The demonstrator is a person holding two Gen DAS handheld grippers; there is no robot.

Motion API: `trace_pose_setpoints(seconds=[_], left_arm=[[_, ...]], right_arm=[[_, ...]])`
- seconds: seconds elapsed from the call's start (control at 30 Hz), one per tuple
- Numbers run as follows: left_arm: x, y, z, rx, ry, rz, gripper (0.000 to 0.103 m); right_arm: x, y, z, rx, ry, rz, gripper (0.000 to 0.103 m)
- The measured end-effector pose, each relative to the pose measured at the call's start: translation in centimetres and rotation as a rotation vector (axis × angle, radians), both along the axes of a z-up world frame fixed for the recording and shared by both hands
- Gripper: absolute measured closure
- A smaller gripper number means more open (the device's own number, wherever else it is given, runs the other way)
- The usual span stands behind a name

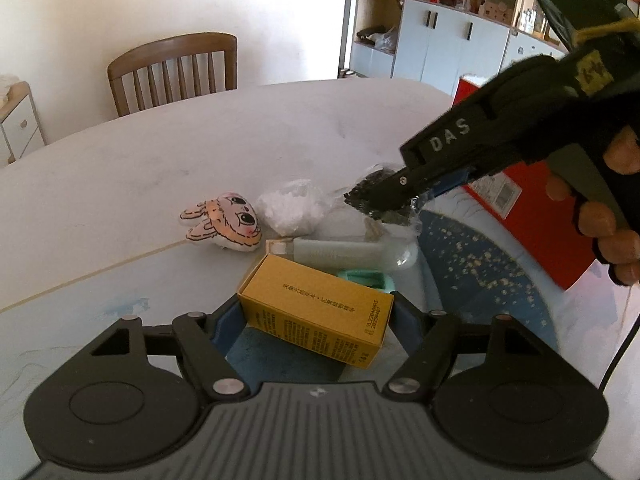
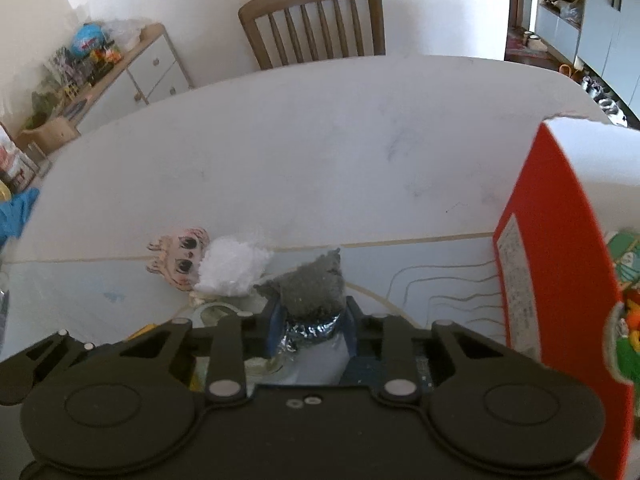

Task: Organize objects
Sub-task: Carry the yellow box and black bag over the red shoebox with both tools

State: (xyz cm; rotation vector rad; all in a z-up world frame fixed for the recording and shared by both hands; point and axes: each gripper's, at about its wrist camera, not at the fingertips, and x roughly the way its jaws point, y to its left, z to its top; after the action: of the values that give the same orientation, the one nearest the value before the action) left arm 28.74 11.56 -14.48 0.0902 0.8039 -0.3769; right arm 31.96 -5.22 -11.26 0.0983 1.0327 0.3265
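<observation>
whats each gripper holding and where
Left gripper: yellow box, across its long sides. Right gripper: clear bag of dark bits, at its lower end.

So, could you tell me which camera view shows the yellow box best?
The left wrist view: the yellow box lies whole between the left gripper's fingers, printed side readable. The right wrist view shows only a yellow sliver behind its gripper's linkage.

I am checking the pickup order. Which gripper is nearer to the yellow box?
Left. The left gripper has the yellow box between its fingers; the right gripper is farther off, shut on a dark bag.
</observation>
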Motion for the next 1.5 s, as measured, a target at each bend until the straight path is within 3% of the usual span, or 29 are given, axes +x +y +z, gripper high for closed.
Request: trace_pose_setpoints(seconds=[0.47, 0.87, 1.13, 1.5], left_arm=[[-2.6, -1.5, 7.4, -0.049, -0.049, -0.023, 0.027], [-4.8, -6.1, 12.9, -0.053, -0.064, -0.073, 0.027], [-5.3, -10.8, 14.6, -0.053, -0.091, -0.112, 0.027], [-5.3, -18.3, 14.3, -0.038, -0.077, -0.152, 0.027]], right_arm=[[-4.8, -2.7, 6.4, 0.052, -0.085, 0.029, 0.074], [-8.3, -7.2, 11.2, 0.087, -0.165, 0.012, 0.074], [-10.3, -11.9, 12.3, 0.100, -0.195, -0.010, 0.074], [-11.2, -20.5, 12.1, 0.094, -0.195, -0.080, 0.074]])
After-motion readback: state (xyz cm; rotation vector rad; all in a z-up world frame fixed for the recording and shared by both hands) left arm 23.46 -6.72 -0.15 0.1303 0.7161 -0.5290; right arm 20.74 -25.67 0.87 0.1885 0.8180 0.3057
